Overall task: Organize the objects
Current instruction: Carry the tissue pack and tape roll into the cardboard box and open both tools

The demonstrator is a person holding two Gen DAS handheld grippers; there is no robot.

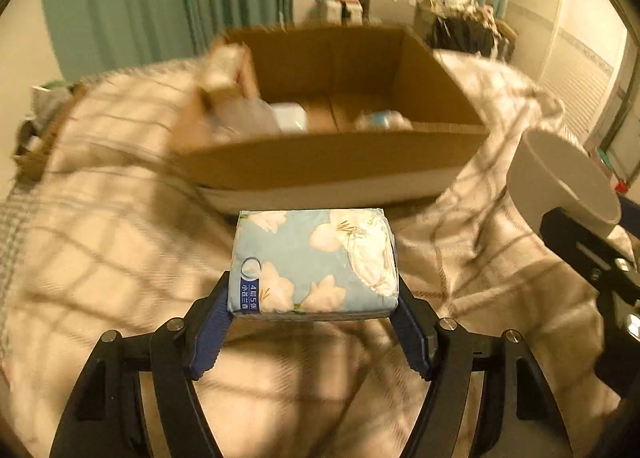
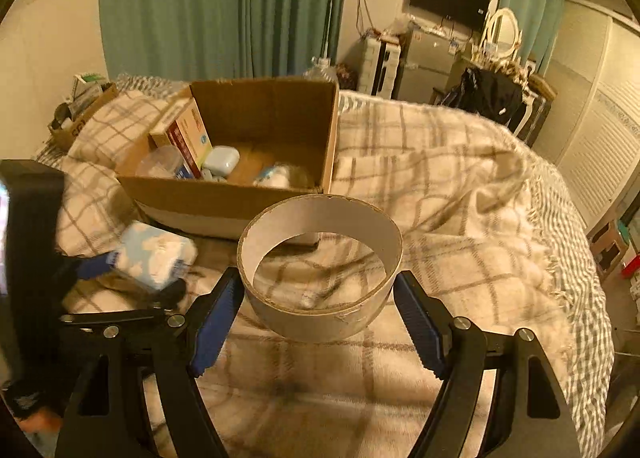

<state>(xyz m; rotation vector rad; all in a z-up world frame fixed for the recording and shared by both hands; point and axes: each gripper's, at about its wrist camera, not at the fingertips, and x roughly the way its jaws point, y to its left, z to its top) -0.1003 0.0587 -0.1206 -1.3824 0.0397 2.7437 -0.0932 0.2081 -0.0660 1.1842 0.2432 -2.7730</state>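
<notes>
My left gripper is shut on a blue floral tissue pack and holds it above the plaid blanket, just in front of the open cardboard box. The pack also shows at the left of the right wrist view. My right gripper is shut on a wide grey cardboard ring, held above the blanket to the right of the box. The ring shows at the right edge of the left wrist view. The box holds a carton, a small pale blue case and other small items.
A plaid blanket covers the bed under both grippers. A smaller box of items sits at the far left by the green curtains. A dresser, mirror and TV stand beyond the bed. The bed's edge drops off at right.
</notes>
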